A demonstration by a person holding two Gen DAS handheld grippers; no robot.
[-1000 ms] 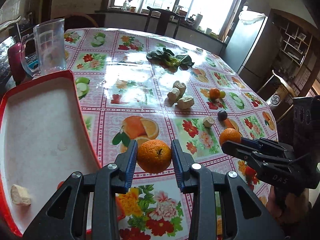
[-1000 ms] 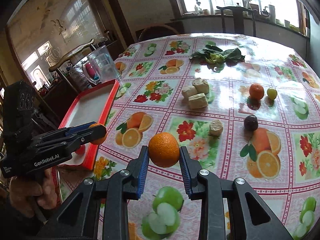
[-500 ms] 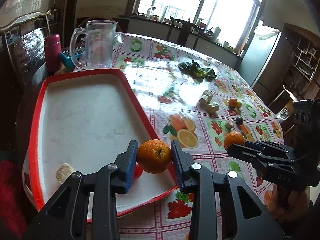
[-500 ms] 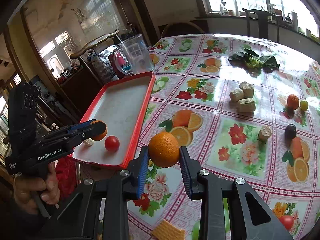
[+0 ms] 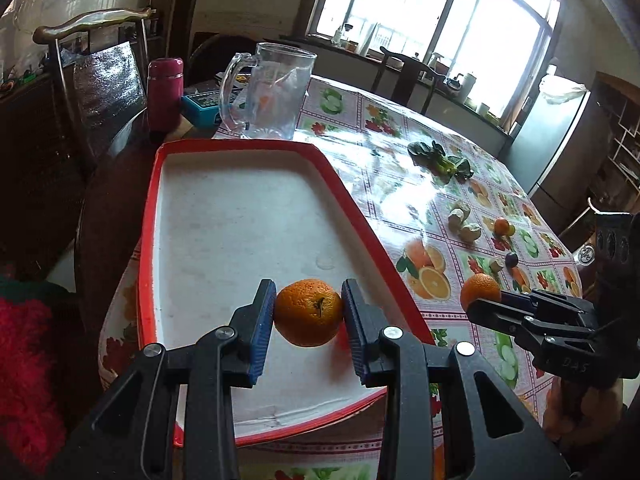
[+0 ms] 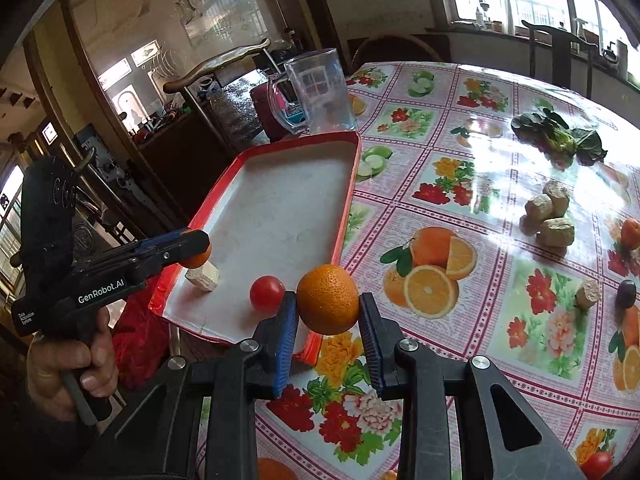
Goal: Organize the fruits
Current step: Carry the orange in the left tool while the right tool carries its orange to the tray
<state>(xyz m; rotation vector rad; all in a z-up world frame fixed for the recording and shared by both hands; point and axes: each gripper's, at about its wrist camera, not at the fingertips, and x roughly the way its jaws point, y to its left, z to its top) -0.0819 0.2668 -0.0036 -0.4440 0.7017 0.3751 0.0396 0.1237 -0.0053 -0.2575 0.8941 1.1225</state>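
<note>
Left wrist, gripper (image 5: 308, 313) clamping orange (image 5: 308, 312), above tray (image 5: 240, 216)

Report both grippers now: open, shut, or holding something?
Left gripper: shut on an orange.
Right gripper: shut on another orange.

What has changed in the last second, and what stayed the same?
Both grippers carried their oranges from over the tablecloth toward the red tray: the left gripper now hangs over it, the right gripper near its corner. Nothing was released; the tomato stays put.
</note>
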